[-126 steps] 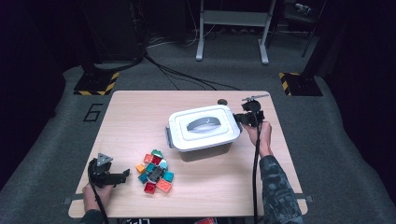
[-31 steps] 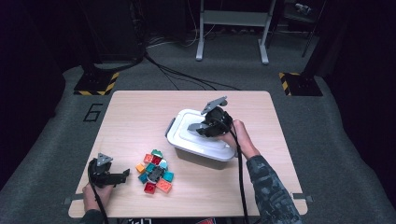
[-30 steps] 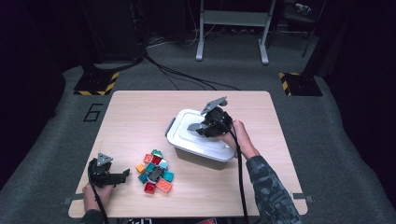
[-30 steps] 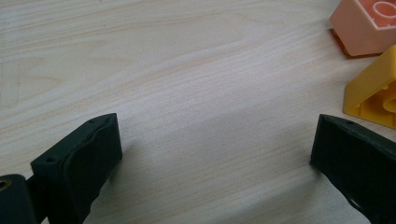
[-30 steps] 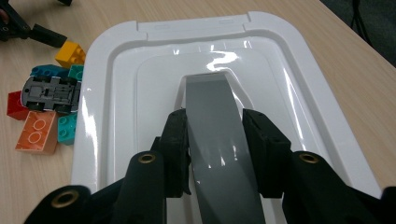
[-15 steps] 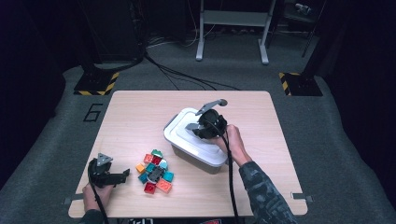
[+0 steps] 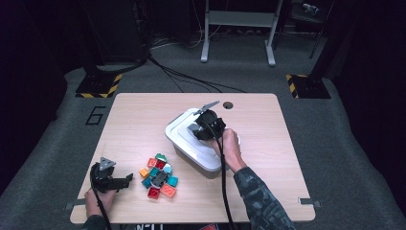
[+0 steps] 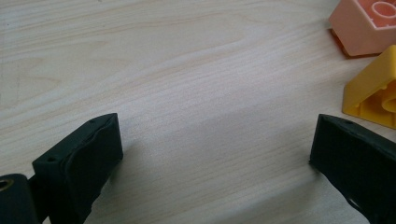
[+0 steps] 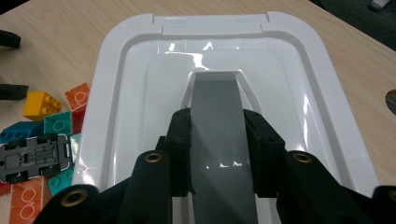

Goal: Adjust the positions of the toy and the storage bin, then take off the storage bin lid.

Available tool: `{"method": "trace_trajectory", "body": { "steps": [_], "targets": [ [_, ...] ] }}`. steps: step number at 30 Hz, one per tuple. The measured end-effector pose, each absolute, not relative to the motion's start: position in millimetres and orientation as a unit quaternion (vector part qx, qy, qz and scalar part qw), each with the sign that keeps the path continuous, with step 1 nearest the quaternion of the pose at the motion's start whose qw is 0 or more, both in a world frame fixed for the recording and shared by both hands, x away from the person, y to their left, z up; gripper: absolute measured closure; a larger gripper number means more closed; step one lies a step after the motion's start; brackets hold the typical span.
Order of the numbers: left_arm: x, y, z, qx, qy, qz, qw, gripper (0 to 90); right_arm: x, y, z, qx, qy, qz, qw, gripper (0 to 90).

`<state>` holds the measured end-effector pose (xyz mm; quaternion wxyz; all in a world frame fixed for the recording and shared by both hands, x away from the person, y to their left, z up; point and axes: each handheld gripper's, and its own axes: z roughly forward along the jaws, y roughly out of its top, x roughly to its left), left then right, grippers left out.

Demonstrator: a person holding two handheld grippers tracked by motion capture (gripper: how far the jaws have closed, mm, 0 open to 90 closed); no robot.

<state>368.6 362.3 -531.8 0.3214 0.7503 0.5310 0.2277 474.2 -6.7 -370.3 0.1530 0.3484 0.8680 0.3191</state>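
Right gripper (image 9: pixel 217 154) clamped across grey lid handle (image 9: pixel 219 121); handle's long axis runs straight ahead between jaws. Left gripper (image 8: pixel 215 163) wide apart, idle by bricks (image 7: pixel 158 176).

the lid (image 9: pixel 322 116) is glossy white with a flat grey handle (image 9: pixel 219 135); the right claw (image 9: pixel 218 154) is matt black. the bench (image 7: pixel 143 120) is pale wood with fine grain. the blocks (image 7: pixel 158 177) are red, orange, teal and yellow.

One white lidded box (image 7: pixel 194 143), two hand-held grippers (one per hand), one pile of bricks (image 7: pixel 158 176).
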Motion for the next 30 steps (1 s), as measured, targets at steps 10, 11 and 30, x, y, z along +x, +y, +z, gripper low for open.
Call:
{"method": "trace_trajectory", "body": {
  "steps": [10,11,30],
  "targets": [
    [369,362,-532,0.748,0.532,0.229,0.324,2.1,474,6,-371,0.369,0.86,0.311,0.163,66.6],
    [368,362,-532,0.748,0.532,0.228,0.324,2.1,473,7,-371,0.375,0.86,0.309,0.16,66.6],
    [369,362,-532,0.749,0.531,0.228,0.324,2.2,475,10,-370,0.361,0.866,0.305,0.163,66.8]
  ]
}}
